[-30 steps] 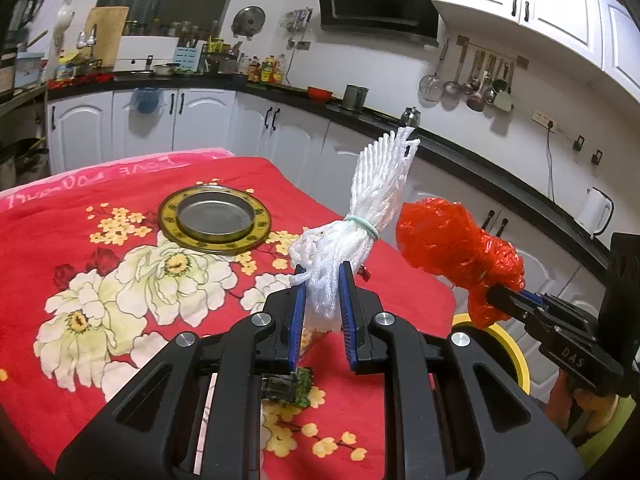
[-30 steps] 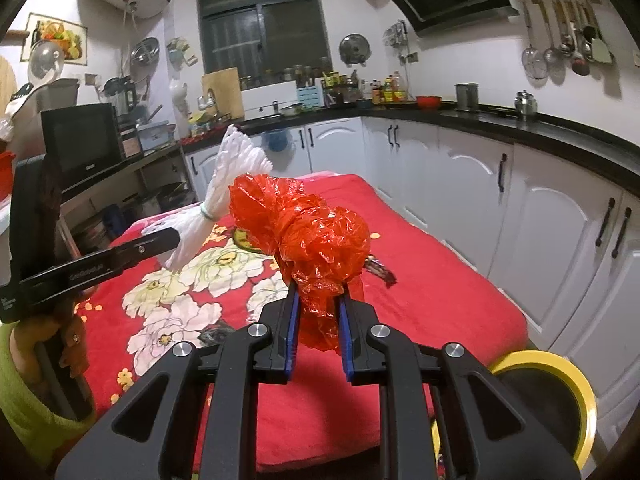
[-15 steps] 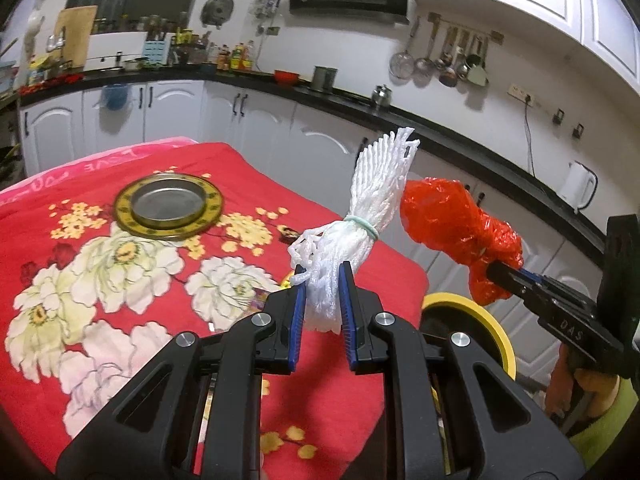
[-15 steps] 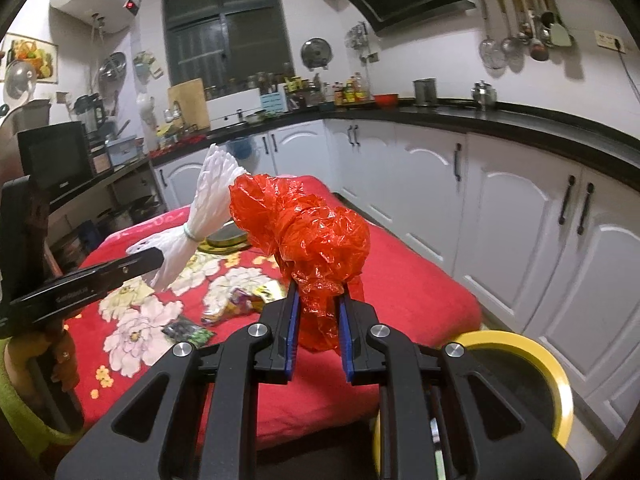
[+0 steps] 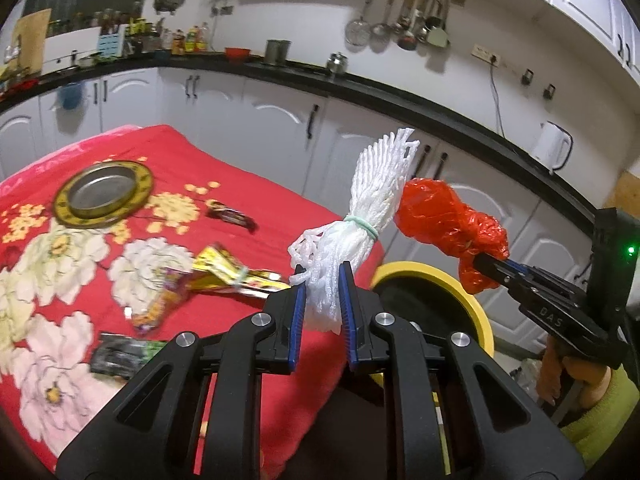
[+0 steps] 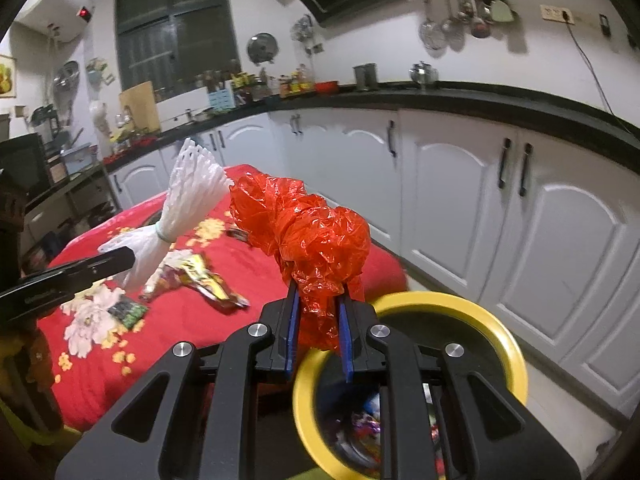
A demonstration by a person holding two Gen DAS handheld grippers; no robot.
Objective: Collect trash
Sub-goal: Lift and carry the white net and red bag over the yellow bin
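Note:
My left gripper [image 5: 323, 280] is shut on a white foam net bundle [image 5: 362, 216] tied with a green band; it also shows in the right wrist view as the white net [image 6: 180, 200]. My right gripper [image 6: 318, 304] is shut on a crumpled red plastic bag [image 6: 312, 236], seen from the left wrist as the red bag [image 5: 448, 228]. Both pieces hang in the air beside the table's corner. Below them stands a yellow-rimmed bin [image 6: 496, 328], with wrappers inside; its yellow rim [image 5: 452, 284] lies just beyond my left fingers.
On the red flowered tablecloth [image 5: 224, 184] lie a yellow snack wrapper [image 5: 224, 276], a dark green packet [image 5: 120, 354], a small dark wrapper [image 5: 232, 216] and a gold-rimmed metal plate [image 5: 104, 194]. White cabinets [image 6: 480, 208] under a black counter run close behind the bin.
Both grippers have carried their loads away from over the table toward its corner and slightly down. The yellow bin now sits much closer beneath them, and more wrappers on the cloth have come into view.

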